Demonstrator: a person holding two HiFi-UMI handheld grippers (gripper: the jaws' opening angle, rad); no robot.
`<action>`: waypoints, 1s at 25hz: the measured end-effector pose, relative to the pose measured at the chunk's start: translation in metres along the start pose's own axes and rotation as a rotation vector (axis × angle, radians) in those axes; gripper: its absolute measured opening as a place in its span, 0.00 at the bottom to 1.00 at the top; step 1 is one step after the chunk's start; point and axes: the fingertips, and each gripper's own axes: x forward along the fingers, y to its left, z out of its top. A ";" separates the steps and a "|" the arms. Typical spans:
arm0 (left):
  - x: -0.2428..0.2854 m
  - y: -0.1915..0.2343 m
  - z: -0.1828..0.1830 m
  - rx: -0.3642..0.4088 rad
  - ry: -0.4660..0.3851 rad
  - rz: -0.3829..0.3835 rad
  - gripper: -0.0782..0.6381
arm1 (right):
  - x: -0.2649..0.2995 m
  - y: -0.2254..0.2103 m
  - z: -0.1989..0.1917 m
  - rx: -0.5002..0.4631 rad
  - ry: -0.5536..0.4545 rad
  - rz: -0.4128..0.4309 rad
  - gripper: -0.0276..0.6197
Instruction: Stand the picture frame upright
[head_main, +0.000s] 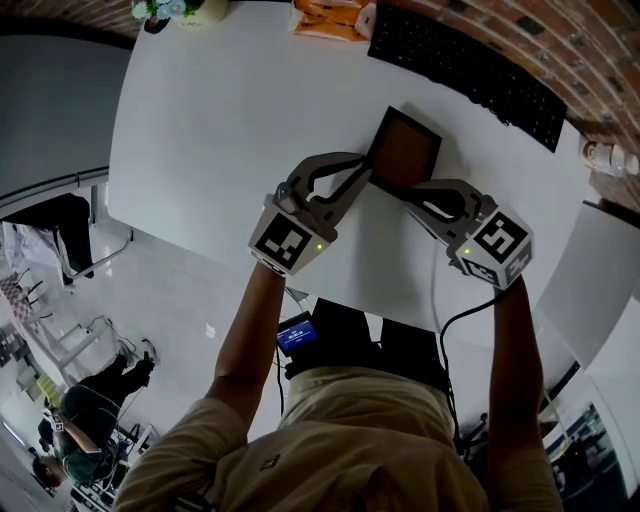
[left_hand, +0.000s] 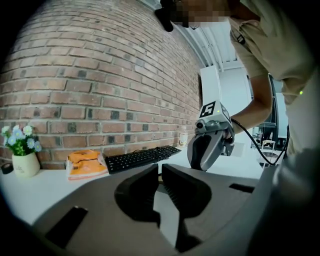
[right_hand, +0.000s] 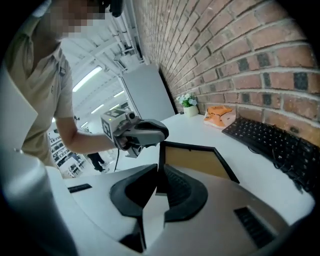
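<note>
Left tongs (head_main: 362, 178) pinched tight on the near-left edge of the picture frame (head_main: 403, 150), right tongs (head_main: 412, 192) clenched on its near corner, near edge tilted up off the worktop (head_main: 220, 130), gripped both sides, I'd say, so it can't twist tipping upright.

A black keyboard (head_main: 470, 70) lies along the brick wall (left_hand: 90, 75) at the far edge of a white worktop (head_main: 230, 130), an orange packet (head_main: 328, 18) beside it, a small pot of flowers (left_hand: 21, 156) further left.
</note>
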 end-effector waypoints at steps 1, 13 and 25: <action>-0.001 0.000 0.005 0.008 -0.012 -0.004 0.12 | -0.002 0.001 0.004 0.026 -0.011 0.019 0.10; -0.003 0.000 0.042 0.068 -0.115 -0.135 0.15 | -0.022 -0.001 0.029 0.305 -0.051 0.276 0.10; 0.002 -0.006 0.043 0.094 -0.093 -0.300 0.27 | -0.029 -0.016 0.041 0.494 -0.007 0.476 0.10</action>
